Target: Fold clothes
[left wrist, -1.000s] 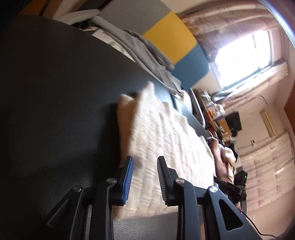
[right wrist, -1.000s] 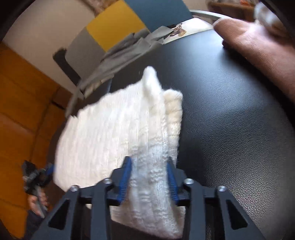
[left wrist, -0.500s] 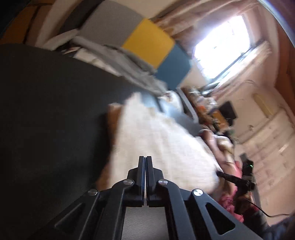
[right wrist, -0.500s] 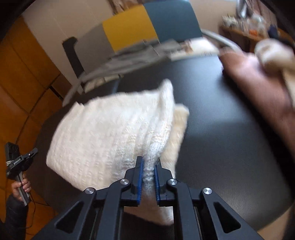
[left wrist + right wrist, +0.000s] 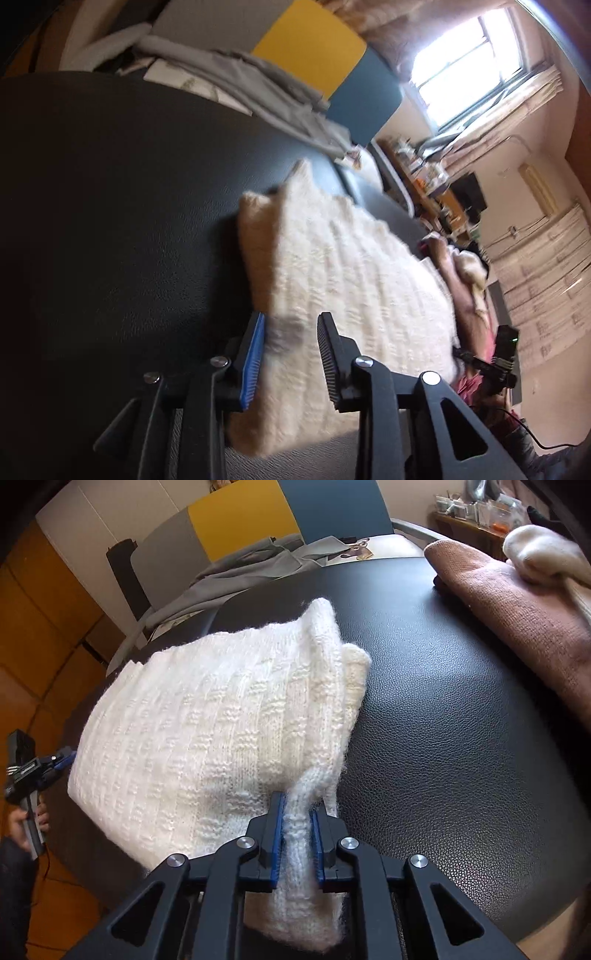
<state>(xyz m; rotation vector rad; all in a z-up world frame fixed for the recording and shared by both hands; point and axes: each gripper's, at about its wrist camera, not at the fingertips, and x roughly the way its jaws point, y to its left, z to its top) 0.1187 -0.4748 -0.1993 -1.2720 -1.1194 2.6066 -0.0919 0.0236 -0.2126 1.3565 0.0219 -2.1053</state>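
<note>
Right tool (image 5: 298, 843) pinches the white knit sweater (image 5: 207, 731); left tool (image 5: 291, 360), opening astride its edge, risks the fold slumping.

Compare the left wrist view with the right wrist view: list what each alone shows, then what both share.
Left wrist only: a bright window and the left tool, its jaws opening over the sweater's edge. Right wrist only: an orange wooden wall and the right tool pinching a sweater fold, jaws opening. Both: the white knitted sweater on the black leather-textured table, grey garments and the brown folded cloth.
</note>
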